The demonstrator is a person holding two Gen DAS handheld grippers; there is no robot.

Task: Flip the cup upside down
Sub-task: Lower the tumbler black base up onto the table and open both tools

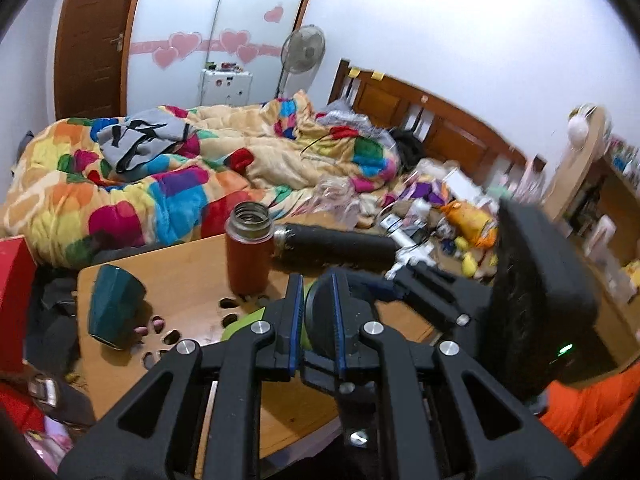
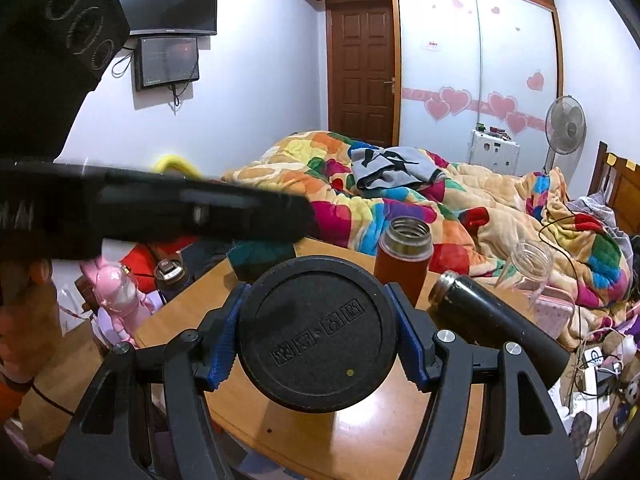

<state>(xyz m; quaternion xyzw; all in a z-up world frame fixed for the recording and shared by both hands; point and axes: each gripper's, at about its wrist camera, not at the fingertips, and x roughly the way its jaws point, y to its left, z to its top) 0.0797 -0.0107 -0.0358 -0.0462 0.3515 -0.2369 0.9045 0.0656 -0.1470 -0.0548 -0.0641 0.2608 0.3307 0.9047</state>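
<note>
My right gripper [image 2: 318, 340] is shut on a black cup [image 2: 318, 338]; its flat round base faces the camera, between the blue pads [image 2: 224, 344], above the wooden table [image 2: 360, 444]. In the left wrist view the same cup [image 1: 320, 320] shows edge-on between my left gripper's blue pads [image 1: 295, 312], with a green part beside it. My left gripper [image 1: 316, 316] stands narrowly apart around the cup's edge; a firm grip cannot be confirmed. The right gripper's body [image 1: 536, 304] fills the right of that view.
On the table [image 1: 180, 280] stand an open red-brown flask [image 1: 248, 252], a black flask lying on its side [image 1: 340, 246] and a tilted dark green cup [image 1: 114, 306]. A clear jar [image 2: 528, 264] stands at the table's far edge. Behind is a bed with a colourful blanket [image 1: 160, 184].
</note>
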